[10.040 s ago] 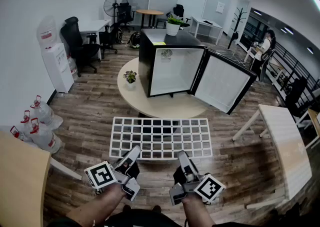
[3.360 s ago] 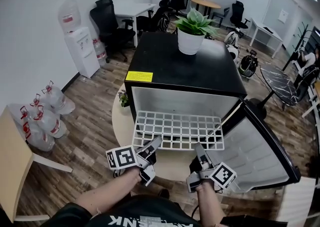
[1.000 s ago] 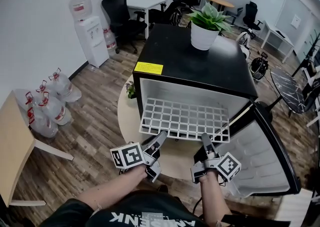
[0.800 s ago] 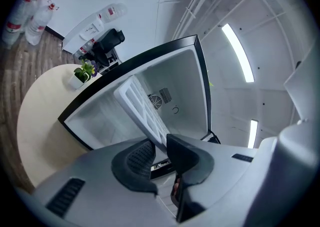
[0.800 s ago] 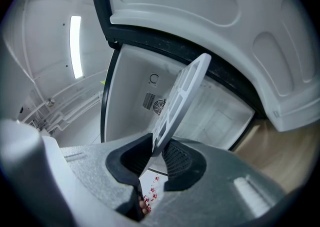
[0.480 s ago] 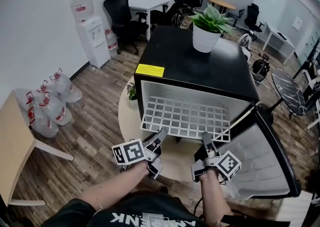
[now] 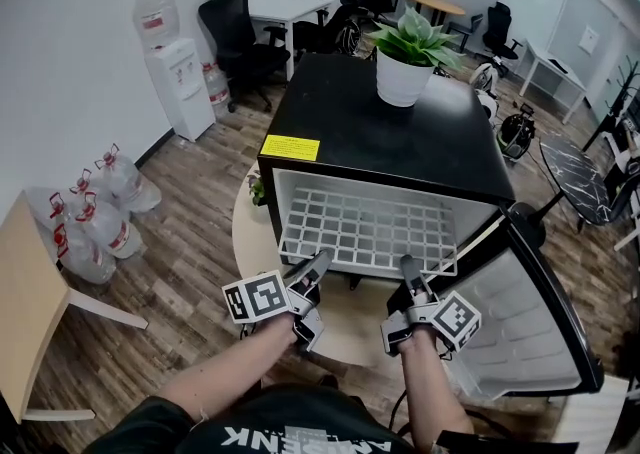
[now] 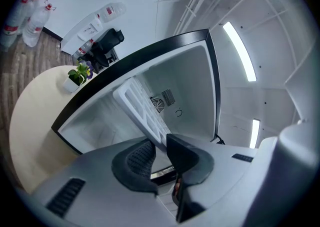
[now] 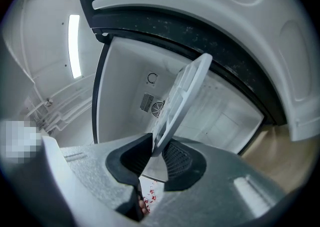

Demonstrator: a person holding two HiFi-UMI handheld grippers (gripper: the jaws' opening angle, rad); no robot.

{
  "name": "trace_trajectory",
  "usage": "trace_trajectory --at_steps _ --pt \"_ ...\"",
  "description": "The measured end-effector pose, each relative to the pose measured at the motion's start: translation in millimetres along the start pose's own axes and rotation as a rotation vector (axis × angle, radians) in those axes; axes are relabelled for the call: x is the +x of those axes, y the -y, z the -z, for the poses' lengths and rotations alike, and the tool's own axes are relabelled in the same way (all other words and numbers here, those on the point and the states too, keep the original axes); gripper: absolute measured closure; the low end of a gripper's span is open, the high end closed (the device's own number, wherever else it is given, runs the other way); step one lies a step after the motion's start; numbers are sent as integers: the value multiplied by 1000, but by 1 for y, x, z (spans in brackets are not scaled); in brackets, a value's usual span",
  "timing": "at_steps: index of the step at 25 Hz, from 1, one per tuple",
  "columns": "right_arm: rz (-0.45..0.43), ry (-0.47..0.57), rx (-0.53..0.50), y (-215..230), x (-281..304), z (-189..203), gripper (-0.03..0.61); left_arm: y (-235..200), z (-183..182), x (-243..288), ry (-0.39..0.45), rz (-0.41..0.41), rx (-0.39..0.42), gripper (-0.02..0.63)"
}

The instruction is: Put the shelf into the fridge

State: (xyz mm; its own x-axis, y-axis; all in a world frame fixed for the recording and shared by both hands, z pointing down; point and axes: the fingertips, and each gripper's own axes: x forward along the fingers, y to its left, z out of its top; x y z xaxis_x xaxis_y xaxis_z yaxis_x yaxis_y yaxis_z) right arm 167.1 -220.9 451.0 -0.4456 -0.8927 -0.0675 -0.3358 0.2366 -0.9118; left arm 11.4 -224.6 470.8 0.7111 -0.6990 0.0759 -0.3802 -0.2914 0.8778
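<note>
A white grid shelf (image 7: 366,233) lies flat, most of it inside the open black fridge (image 7: 390,137). My left gripper (image 7: 319,262) is shut on the shelf's near left edge, and my right gripper (image 7: 407,265) is shut on its near right edge. In the left gripper view the shelf (image 8: 142,112) runs edge-on from between the pads of my left gripper (image 8: 157,147) into the white fridge interior (image 8: 190,91). The right gripper view shows the shelf (image 9: 182,101) clamped by my right gripper (image 9: 156,152), pointing at the fridge's back wall (image 9: 131,96).
The fridge door (image 7: 520,317) hangs open to the right. A potted plant (image 7: 405,57) stands on the fridge top. The fridge sits on a round table (image 7: 262,247) with a small plant (image 7: 257,190). Water bottles (image 7: 95,212), a dispenser (image 7: 180,82) and office chairs (image 7: 238,32) stand to the left.
Both grippers have pushed the shelf forward: it went from hanging mostly outside the fridge opening to lying mostly inside it. The grippers now sit close to the fridge front.
</note>
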Motion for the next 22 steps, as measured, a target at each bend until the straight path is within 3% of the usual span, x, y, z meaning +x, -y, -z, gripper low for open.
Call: trace_trajectory --at_steps 17,19,22 --pt "-55 25 1 -11 -11 13 495 -3 0 5 -35 11 -7 546" --pt "33 20 -47 3 -25 17 503 -3 0 5 -35 14 -4 546" --pt "229 -8 -235 32 -47 11 549 -3 0 5 -37 17 -2 546"
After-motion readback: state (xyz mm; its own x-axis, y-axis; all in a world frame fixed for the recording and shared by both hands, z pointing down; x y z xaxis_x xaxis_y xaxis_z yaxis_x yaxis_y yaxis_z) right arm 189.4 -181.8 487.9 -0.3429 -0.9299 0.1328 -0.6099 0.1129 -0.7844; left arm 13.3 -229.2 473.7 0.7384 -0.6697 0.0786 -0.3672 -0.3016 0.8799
